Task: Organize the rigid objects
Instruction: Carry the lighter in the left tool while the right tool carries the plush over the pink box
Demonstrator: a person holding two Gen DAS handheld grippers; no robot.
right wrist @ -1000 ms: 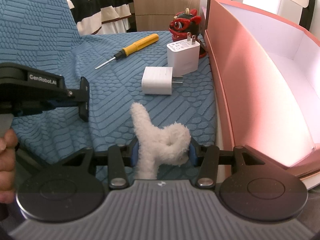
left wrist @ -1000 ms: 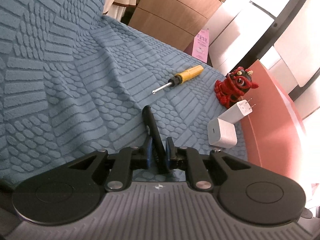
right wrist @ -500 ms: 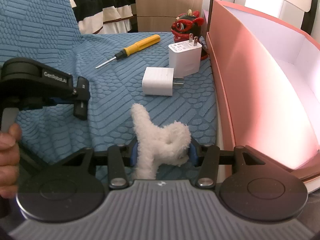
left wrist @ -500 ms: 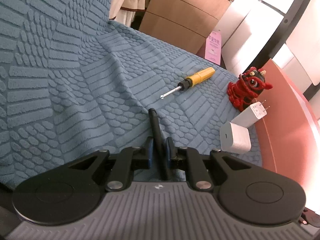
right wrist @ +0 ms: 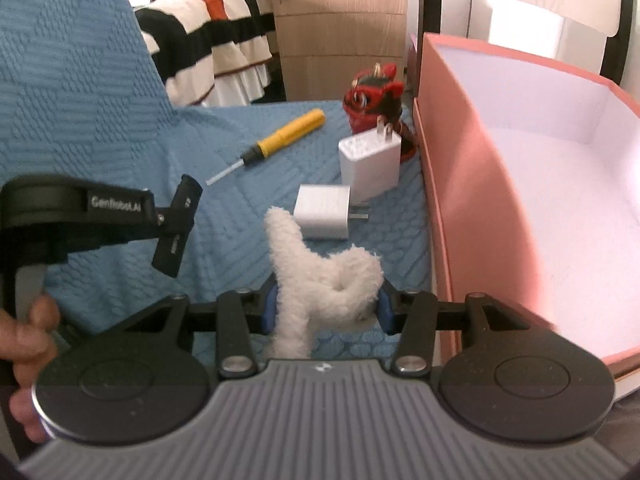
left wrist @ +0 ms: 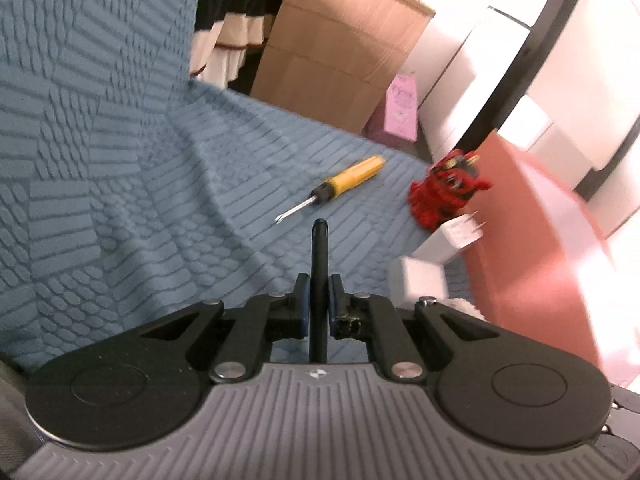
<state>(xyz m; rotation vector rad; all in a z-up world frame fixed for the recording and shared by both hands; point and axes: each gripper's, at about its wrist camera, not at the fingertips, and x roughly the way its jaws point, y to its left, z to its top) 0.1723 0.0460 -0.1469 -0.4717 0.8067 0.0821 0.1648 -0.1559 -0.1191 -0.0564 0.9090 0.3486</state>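
My left gripper is shut on a thin black slab, which stands on edge between the pads, clear of the blue textured cover. The right wrist view shows the slab from the side. My right gripper is shut on a white fluffy toy just above the cover. Ahead lie a yellow-handled screwdriver, two white plug chargers and a red figurine. A pink box with a white inside stands open at the right.
The blue cover climbs steeply at the left like a backrest. Behind it are a wooden drawer cabinet and striped bedding. A pink tag hangs by the cabinet. A person's hand grips the left gripper's handle.
Both grippers have risen from the cover, each with its thing still held. The black slab's tip now stands higher against the screwdriver, and the left gripper sits higher in the right wrist view.
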